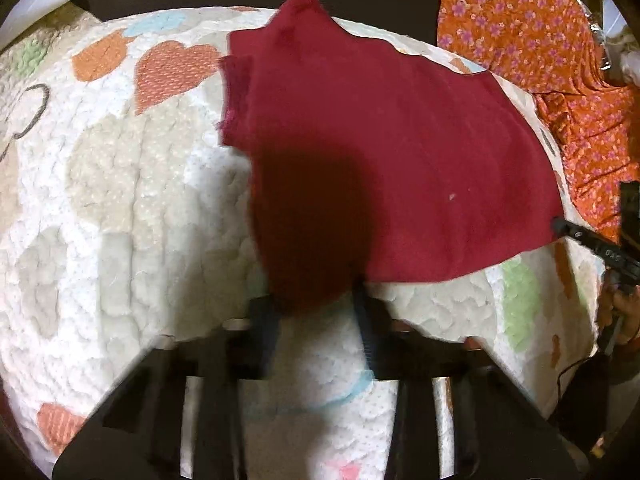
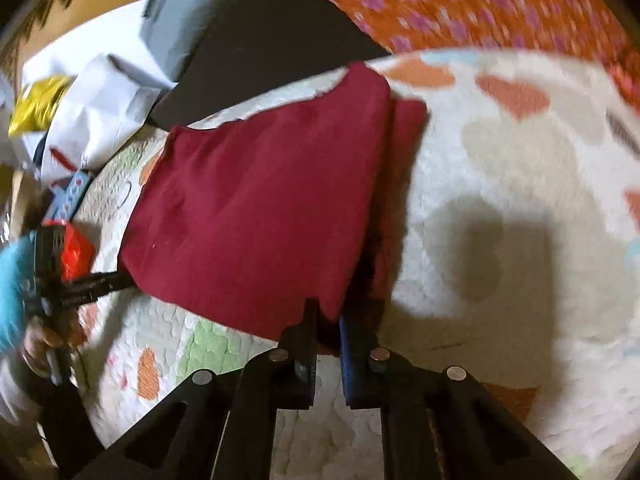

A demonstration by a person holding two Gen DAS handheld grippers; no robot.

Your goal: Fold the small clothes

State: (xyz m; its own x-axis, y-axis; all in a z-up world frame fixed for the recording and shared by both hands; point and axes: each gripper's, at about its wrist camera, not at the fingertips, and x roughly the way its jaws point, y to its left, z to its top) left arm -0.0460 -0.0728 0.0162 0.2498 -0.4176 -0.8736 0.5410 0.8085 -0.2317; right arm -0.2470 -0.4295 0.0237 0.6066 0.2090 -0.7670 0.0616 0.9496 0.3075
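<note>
I am pinching the half-folded red cloth [image 1: 380, 152] with both the left gripper [image 1: 316, 308] and right gripper [image 2: 326, 316] jaws closed on its near corners, further folds remaining.

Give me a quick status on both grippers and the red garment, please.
Left gripper and right gripper each shut on the dark red garment's near corners. Garment on heart-print quilt. Nothing in the way.

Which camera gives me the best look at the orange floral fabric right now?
The left wrist view: the orange floral fabric is sharp there, its pink flowers distinct, lying past the quilt beside the red garment. The right wrist view shows only a blurred band along the top edge.
</note>
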